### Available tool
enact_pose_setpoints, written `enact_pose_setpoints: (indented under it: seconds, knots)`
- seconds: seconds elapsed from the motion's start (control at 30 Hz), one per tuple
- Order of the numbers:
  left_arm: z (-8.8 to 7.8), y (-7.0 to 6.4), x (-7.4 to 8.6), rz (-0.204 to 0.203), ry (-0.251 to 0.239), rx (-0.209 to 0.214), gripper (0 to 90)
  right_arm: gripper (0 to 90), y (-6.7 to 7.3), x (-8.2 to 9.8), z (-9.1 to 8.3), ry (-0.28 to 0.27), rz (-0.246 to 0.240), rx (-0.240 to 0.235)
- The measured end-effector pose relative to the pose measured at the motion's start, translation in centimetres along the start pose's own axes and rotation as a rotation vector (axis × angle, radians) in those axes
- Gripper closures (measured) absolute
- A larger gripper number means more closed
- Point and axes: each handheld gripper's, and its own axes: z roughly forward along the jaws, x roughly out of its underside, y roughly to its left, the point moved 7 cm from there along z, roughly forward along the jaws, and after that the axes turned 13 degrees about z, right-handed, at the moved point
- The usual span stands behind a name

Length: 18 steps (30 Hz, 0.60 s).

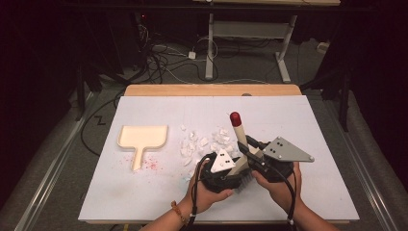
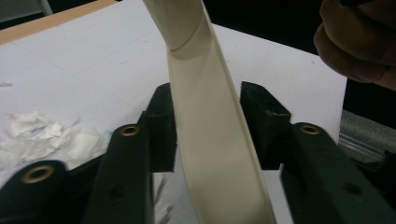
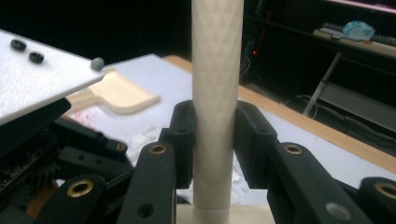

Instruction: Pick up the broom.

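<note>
High view showed the cream plastic brush with its red-tipped handle [image 1: 239,144] just right of the white paper scraps [image 1: 204,143], right tool [image 1: 250,153] and left tool [image 1: 231,166] both clamped on it

The work surface is formed by a white board [image 1: 144,192] laid on a wooden table [image 1: 211,90], whose bare edge is seen along the far side. A grey carpeted floor [image 1: 173,77] is seen beyond it, crossed by loose cables [image 1: 163,62]. A white-framed desk [image 1: 250,29] is placed further back. The surroundings are kept dark; black drapes [image 1: 38,72] are hung at left and right. Metal rails [image 1: 53,168] are seen along both sides of the table.
</note>
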Motion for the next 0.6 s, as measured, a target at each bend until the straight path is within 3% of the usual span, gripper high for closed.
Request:
enact_pose_setpoints:
  seconds: [0.2, 0.3, 0.37, 0.43, 0.5, 0.6]
  knots:
    - [-2.3, 0.8, 0.3, 0.044, 0.024, 0.022, 62.2, 67.2, 0.2, -0.5, -0.8, 0.001, 0.008, -0.071]
    - [-3.7, 0.6, 0.7, 0.132, 0.045, 0.060, 64.4, 50.4, -0.1, -0.8, -1.4, 0.012, -0.017, -0.145]
    - [-4.4, 0.1, 1.0, 0.183, 0.074, 0.072, 64.6, 46.3, -0.2, -0.6, -2.0, 0.025, -0.026, -0.233]
    - [-4.9, -0.4, 1.5, 0.222, 0.097, 0.090, 64.6, 42.4, -0.3, 0.0, -2.4, 0.059, -0.064, -0.272]
    - [-5.1, -0.6, 2.0, 0.218, 0.106, 0.111, 64.6, 42.0, -0.1, 0.7, -2.9, 0.086, -0.105, -0.320]
    - [-5.5, -0.4, 2.6, 0.208, 0.107, 0.126, 64.6, 40.5, -0.4, 1.5, -3.7, 0.113, -0.147, -0.352]
